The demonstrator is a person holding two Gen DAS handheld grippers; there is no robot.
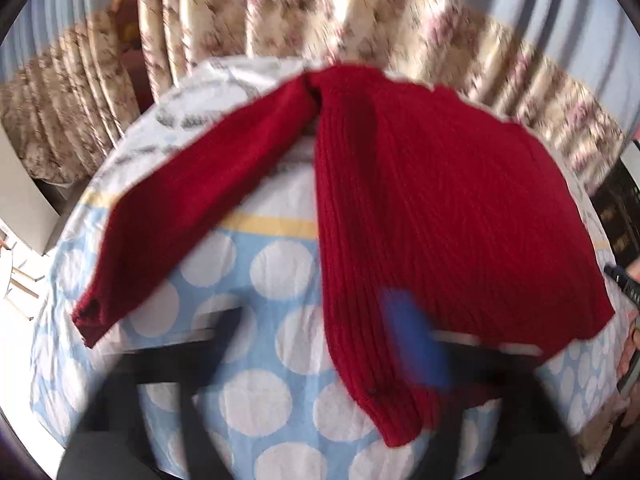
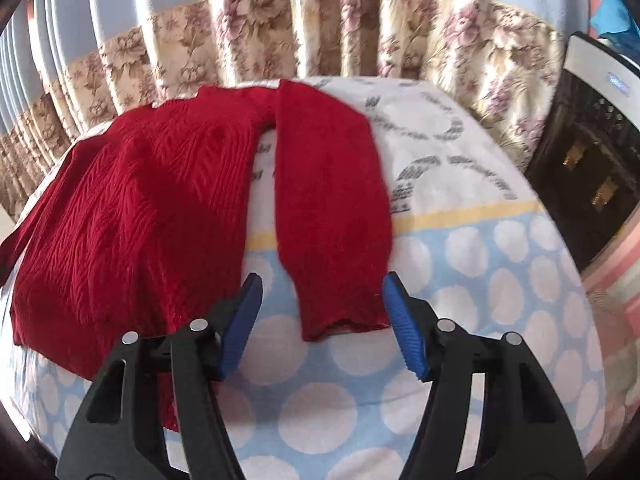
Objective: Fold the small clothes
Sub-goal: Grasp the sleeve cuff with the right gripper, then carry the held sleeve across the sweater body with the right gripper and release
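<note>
two sleeves spread out from one red knit sweater [image 2: 132, 208], laid flat on the polka-dot sheet [image 2: 460, 280] of what looks like a bed, probably smoothed open so each sleeve can be folded inward in turn. straight ahead of the right hand-held gripper [image 2: 322, 304], released with blue pads [image 2: 240, 320] parted either side of the right sleeve cuff [image 2: 340, 312], nothing pinched yet; likely lined up that way to catch the cuff and carry it across the body. ahead of the left hand-held gripper [image 1: 316, 344], badly blurred, one blue pad [image 1: 412, 340] smeared over the sweater's hem, jaws seemingly wide and gripping nothing. off to its left, the other sleeve [image 1: 188, 216] angled away from the body. beyond both, a flowered curtain [image 2: 280, 28]. folding judged barely begun.
</note>
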